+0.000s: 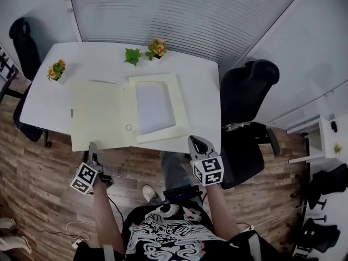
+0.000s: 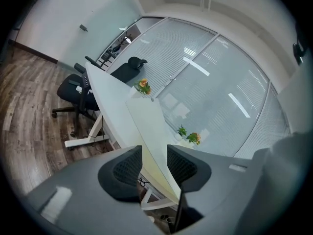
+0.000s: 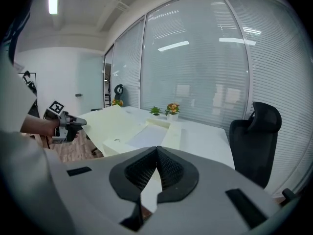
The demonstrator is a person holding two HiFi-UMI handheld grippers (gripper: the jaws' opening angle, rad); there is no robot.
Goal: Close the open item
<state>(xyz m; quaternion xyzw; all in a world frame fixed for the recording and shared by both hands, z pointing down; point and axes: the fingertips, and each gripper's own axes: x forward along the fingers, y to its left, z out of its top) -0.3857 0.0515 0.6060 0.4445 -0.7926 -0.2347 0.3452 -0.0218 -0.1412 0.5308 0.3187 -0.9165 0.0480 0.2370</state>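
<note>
A pale cream box (image 1: 179, 99) lies open on the white table (image 1: 201, 91), a white sheet in its tray. Its wide lid (image 1: 100, 116) is spread flat to the left. My left gripper (image 1: 91, 147) is at the lid's front left edge. In the left gripper view the lid (image 2: 146, 121) runs into the gap of this gripper (image 2: 154, 163); the pads stand apart from it, open. My right gripper (image 1: 197, 142) hovers off the table's front right corner. Its jaws (image 3: 157, 155) meet with nothing in them, pointing at the box (image 3: 146, 133).
Three small potted plants (image 1: 56, 69) (image 1: 132, 55) (image 1: 156, 48) stand along the table's far side. A black office chair (image 1: 247, 113) is just right of the table, another (image 1: 24, 42) at its far left. Blinds cover the glass wall behind. Wood floor lies under my legs.
</note>
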